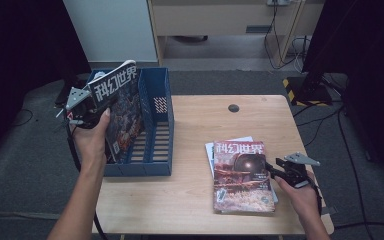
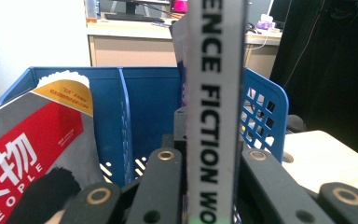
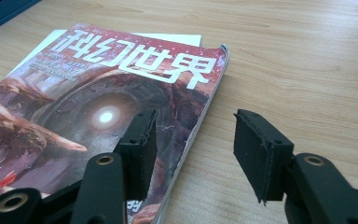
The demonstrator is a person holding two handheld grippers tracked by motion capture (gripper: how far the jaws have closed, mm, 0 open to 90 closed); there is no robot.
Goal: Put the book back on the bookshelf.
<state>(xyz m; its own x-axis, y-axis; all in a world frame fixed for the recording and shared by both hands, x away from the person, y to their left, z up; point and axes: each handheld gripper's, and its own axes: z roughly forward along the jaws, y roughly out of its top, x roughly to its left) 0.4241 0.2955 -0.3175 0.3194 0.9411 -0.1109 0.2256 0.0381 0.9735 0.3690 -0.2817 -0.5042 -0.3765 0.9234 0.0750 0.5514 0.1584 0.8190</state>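
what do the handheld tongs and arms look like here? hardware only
Both are black handheld tongs. The left tongs and right tongs each carry a grey three-cornered plate on top, and a black cable trails from each. Up close, the right tongs' pads are black, blocky and rough-edged, on black link arms with brass-coloured rivets. Forearms are bare, no sleeves; a dark strap sits at the right wrist.
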